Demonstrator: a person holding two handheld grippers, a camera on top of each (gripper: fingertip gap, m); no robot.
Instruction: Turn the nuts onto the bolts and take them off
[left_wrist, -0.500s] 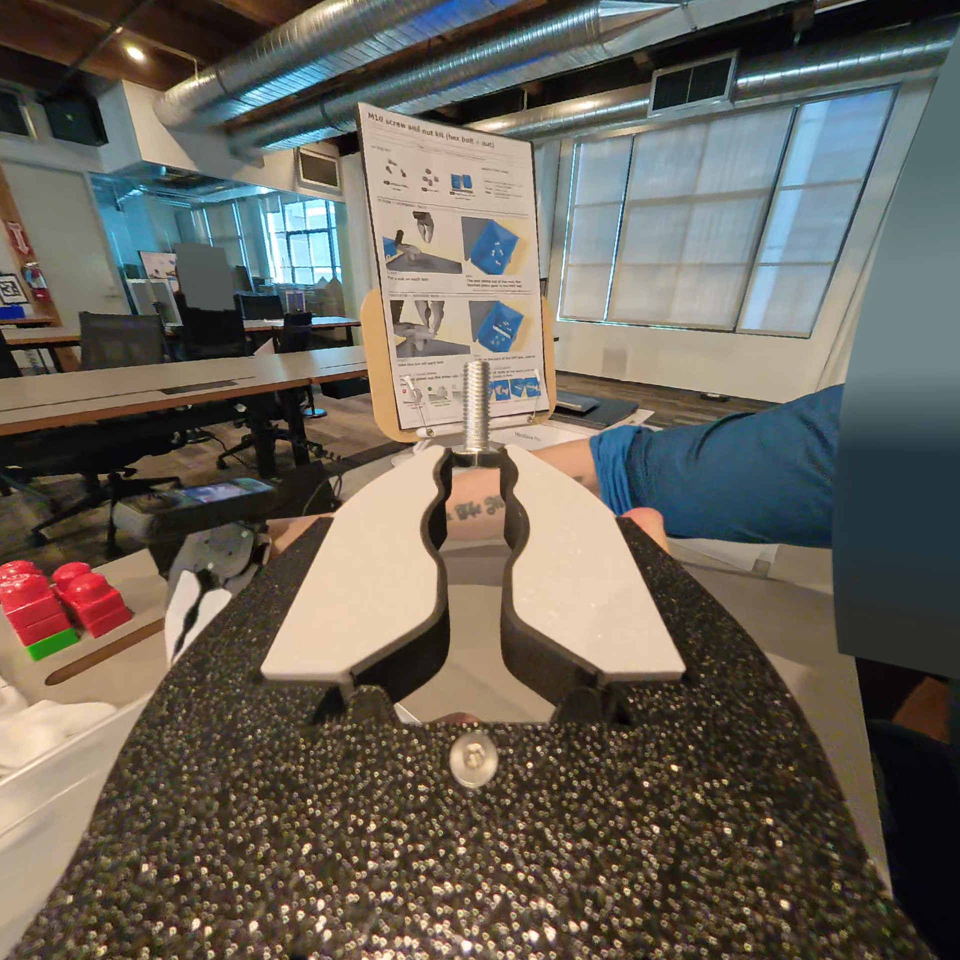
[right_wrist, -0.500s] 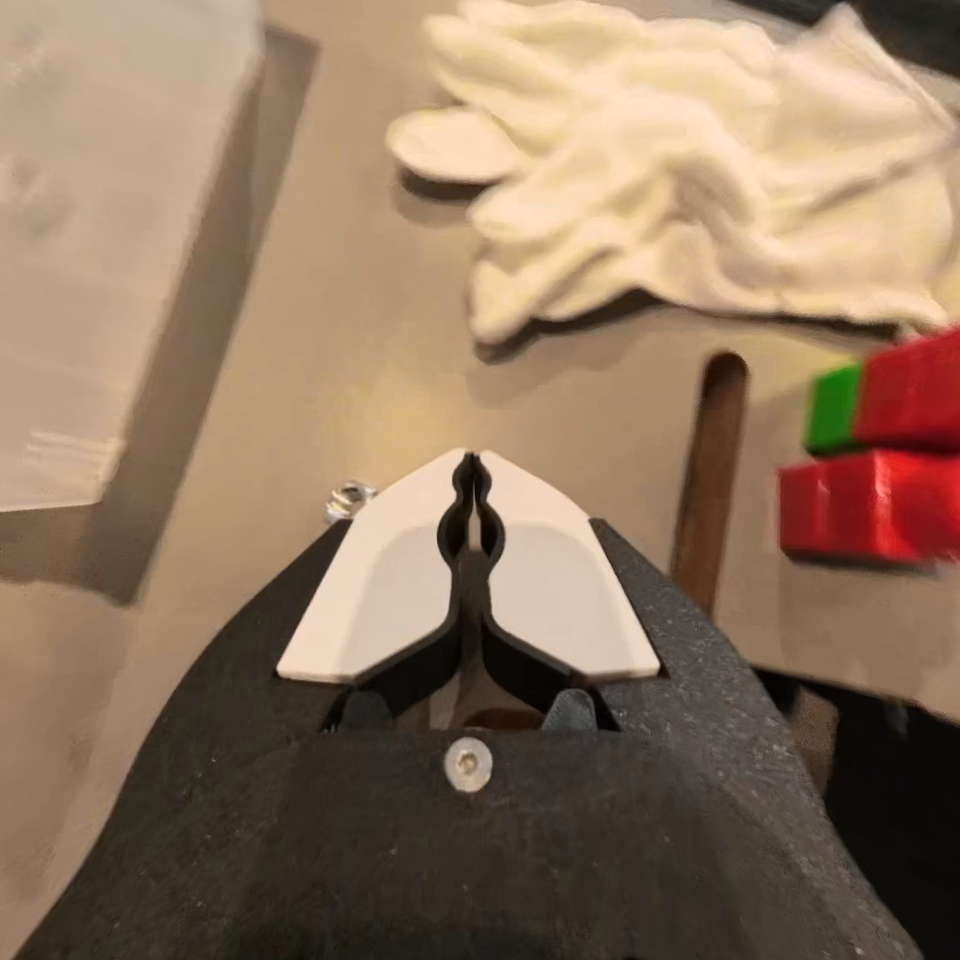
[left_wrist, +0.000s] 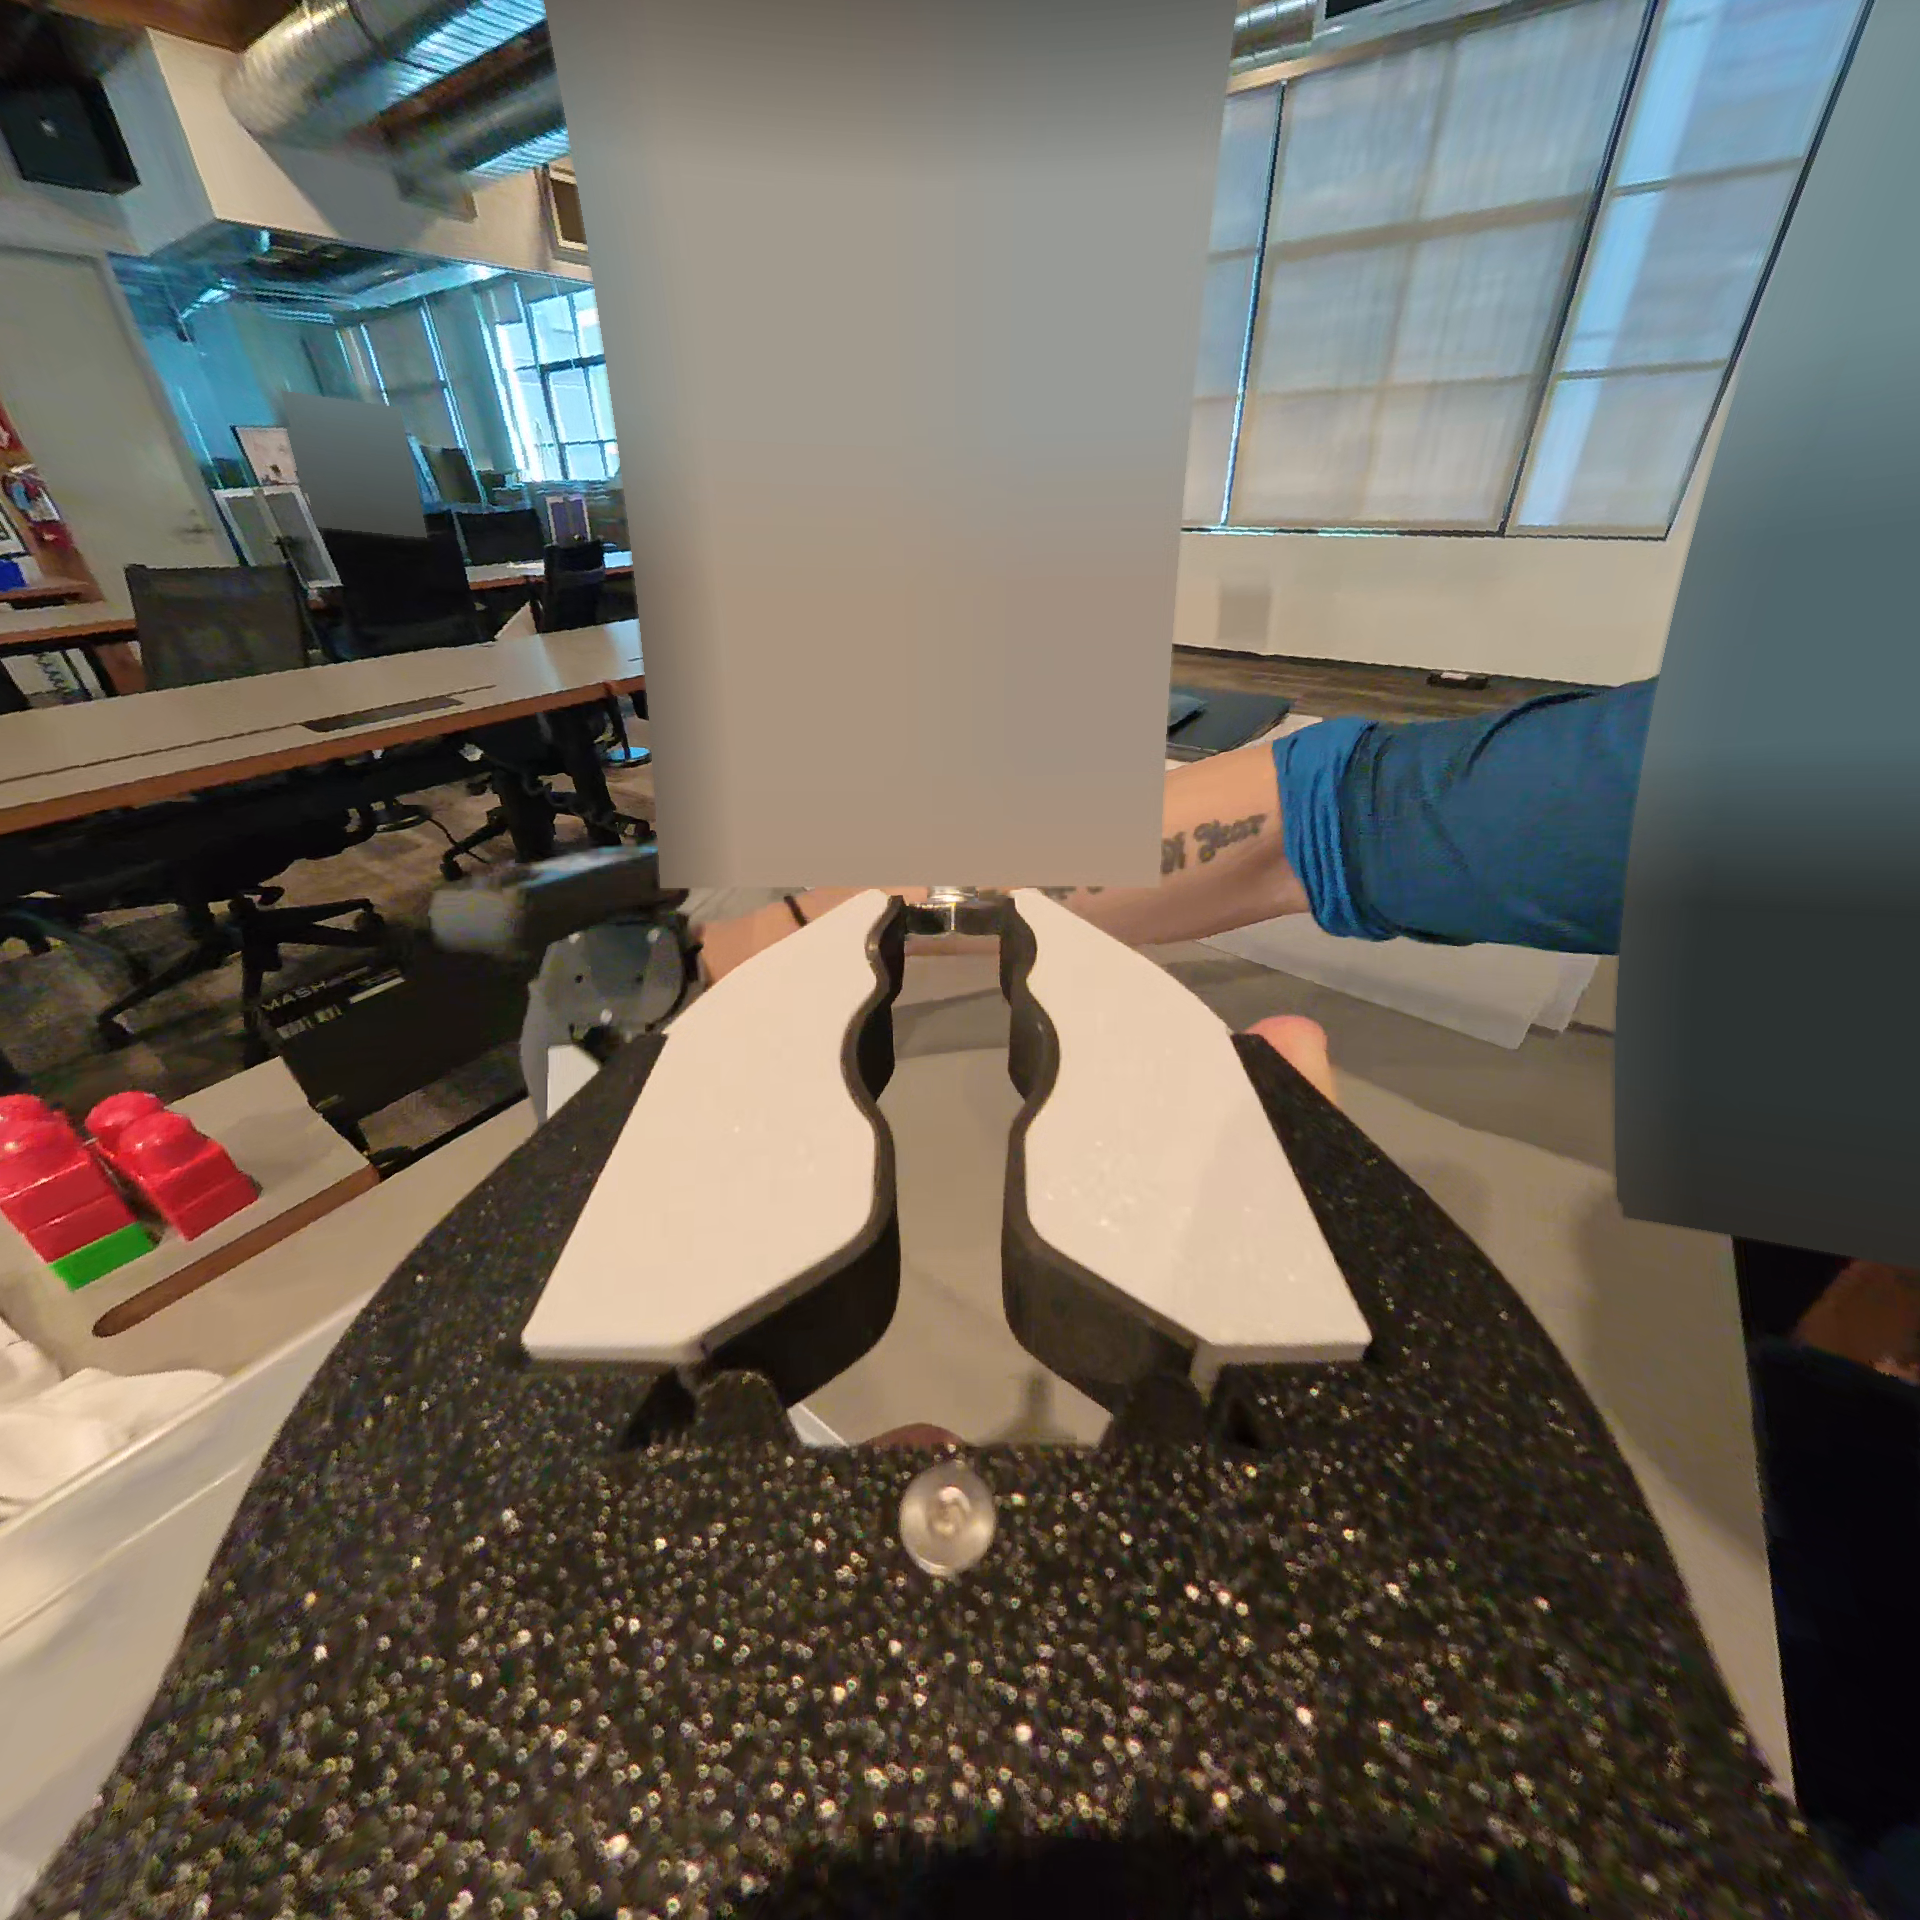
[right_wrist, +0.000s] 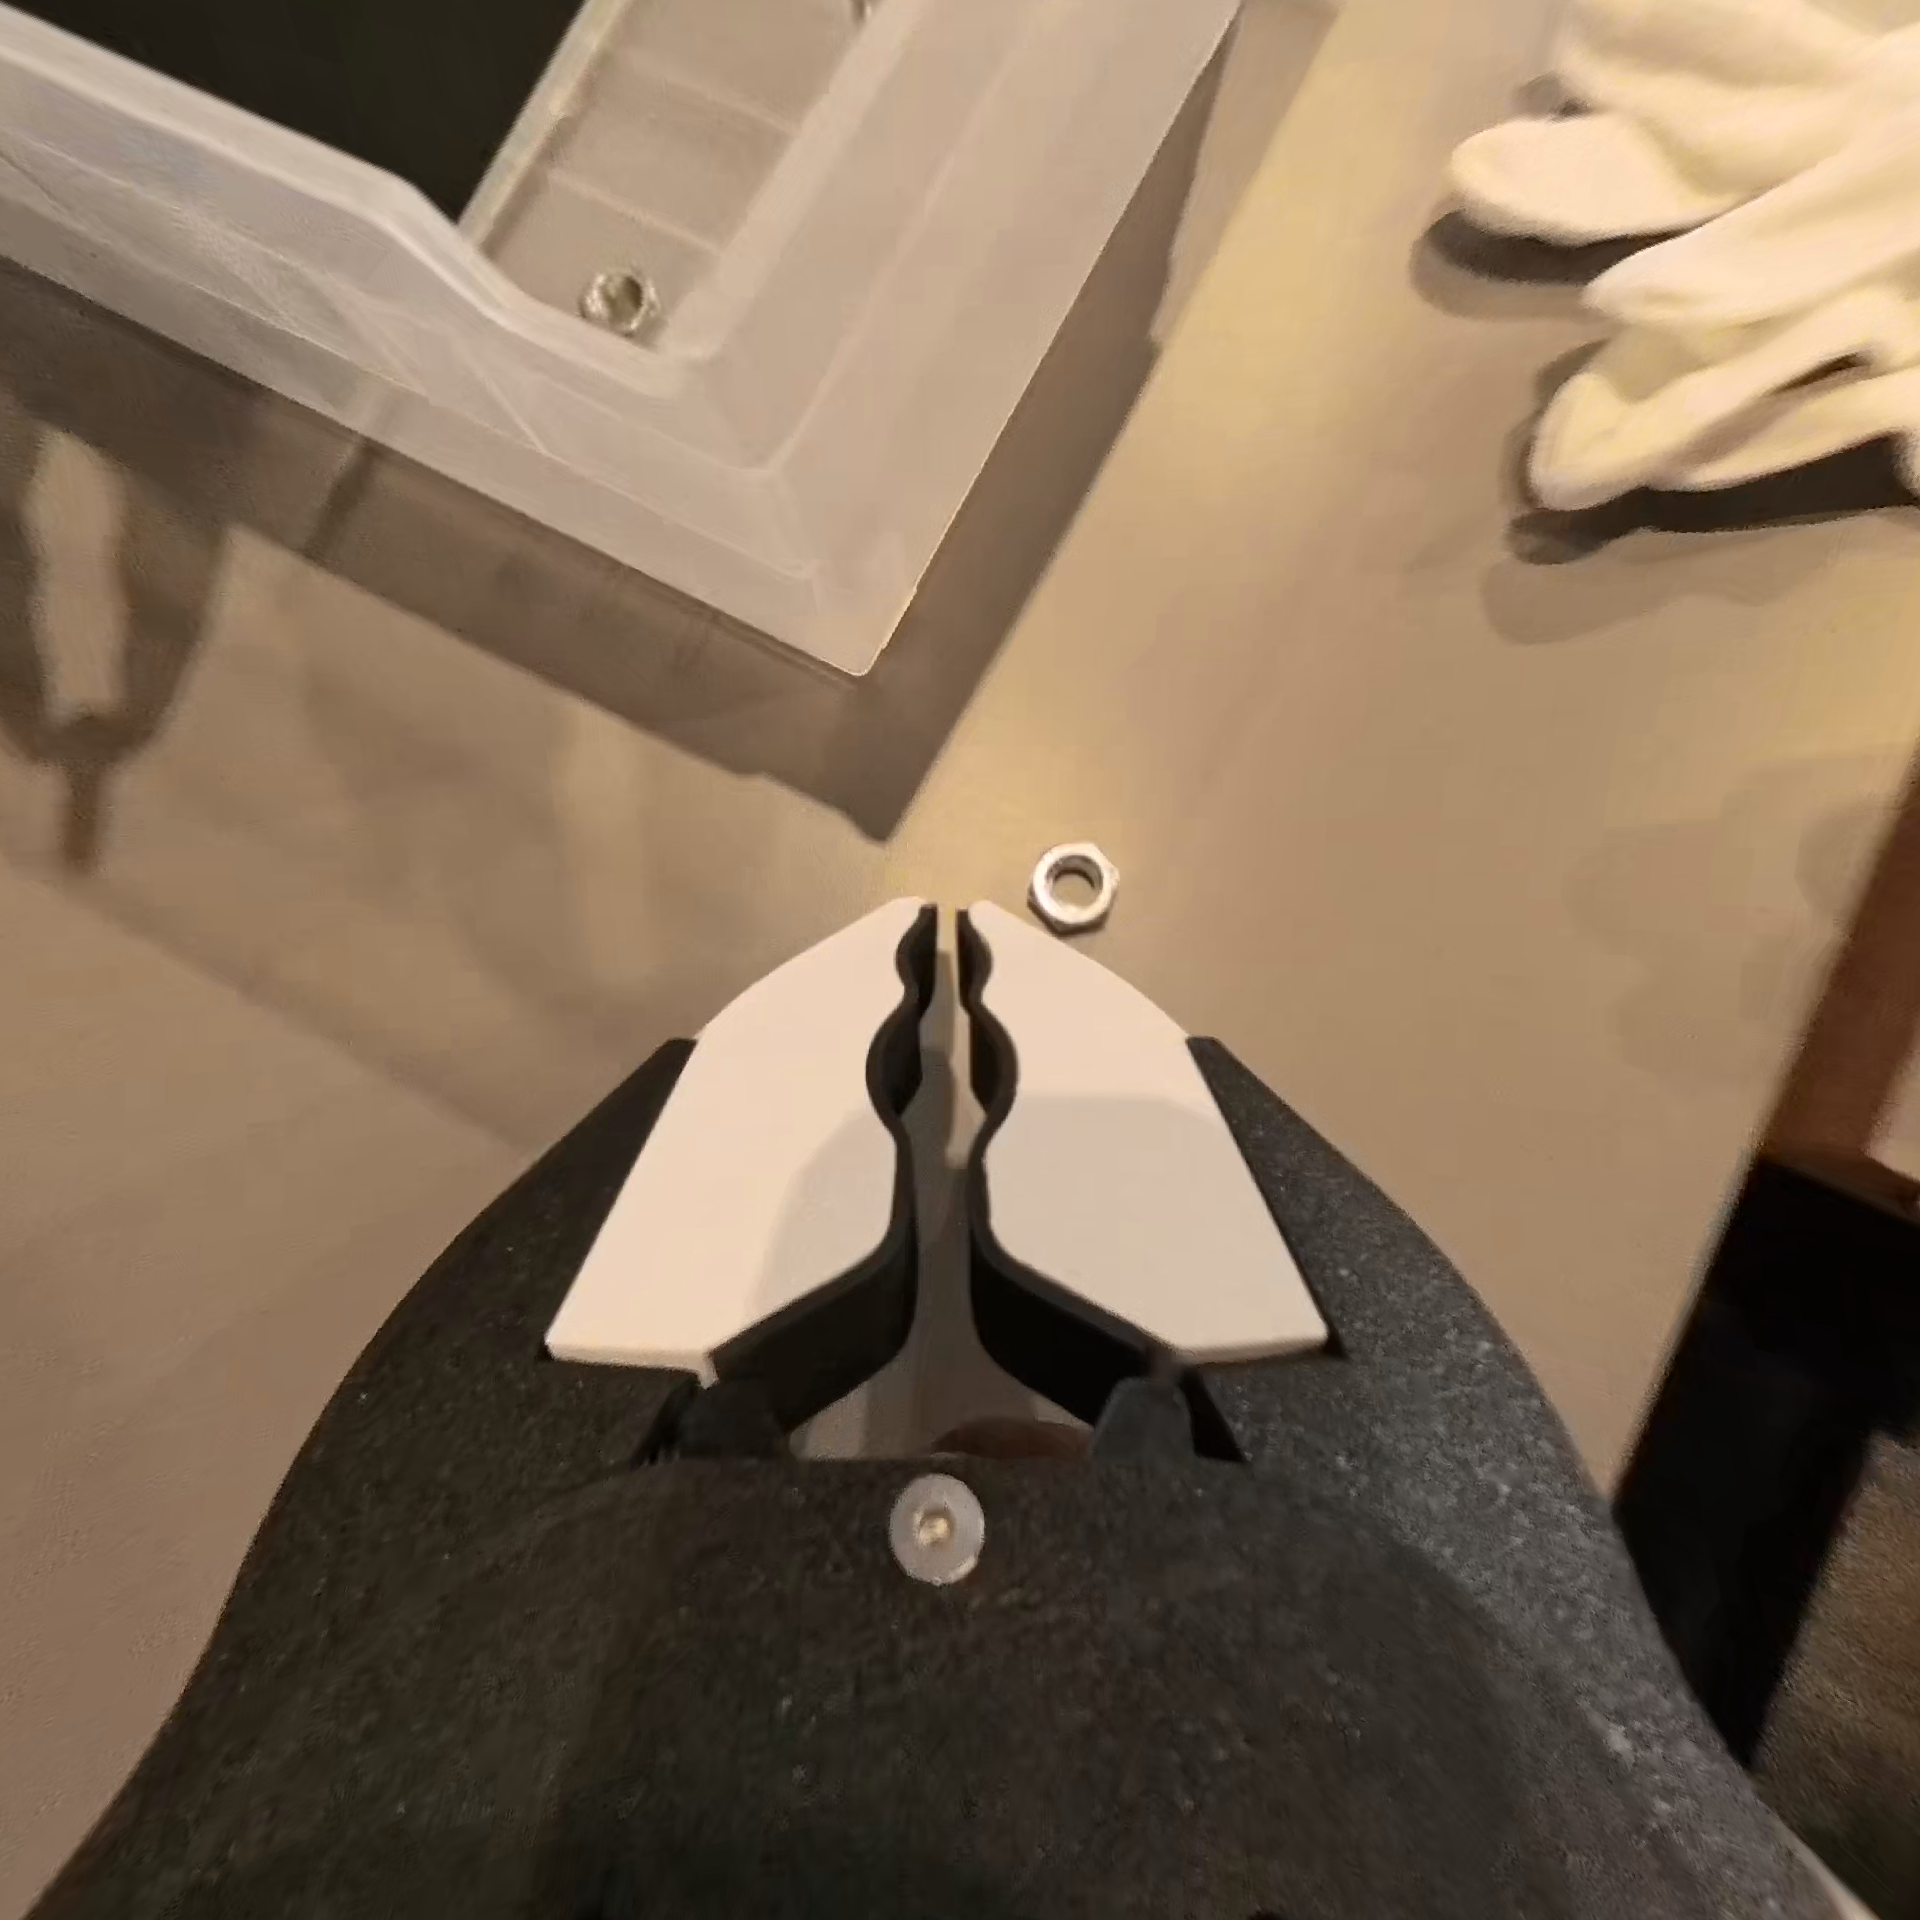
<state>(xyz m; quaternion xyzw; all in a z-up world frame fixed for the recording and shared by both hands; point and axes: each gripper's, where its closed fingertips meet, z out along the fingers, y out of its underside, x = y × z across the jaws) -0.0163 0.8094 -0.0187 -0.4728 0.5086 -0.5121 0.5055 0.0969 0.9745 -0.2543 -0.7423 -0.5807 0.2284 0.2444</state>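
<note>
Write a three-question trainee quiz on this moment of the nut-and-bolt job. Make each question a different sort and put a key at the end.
1. True or false: the right gripper is holding the small silver hex nut.
2. Multiple choice: a second silver nut lies (A) on the white cloth gloves, (B) inside the clear plastic tray, (C) between the right gripper's fingers.
3. Fill in: the left gripper is clamped on the head of a silver metal ____.

Key:
1. False: the nut lies on the tan tabletop, just past the fingertips and to the right; the jaws are nearly closed, with nothing between them.
2. B
3. bolt
</note>
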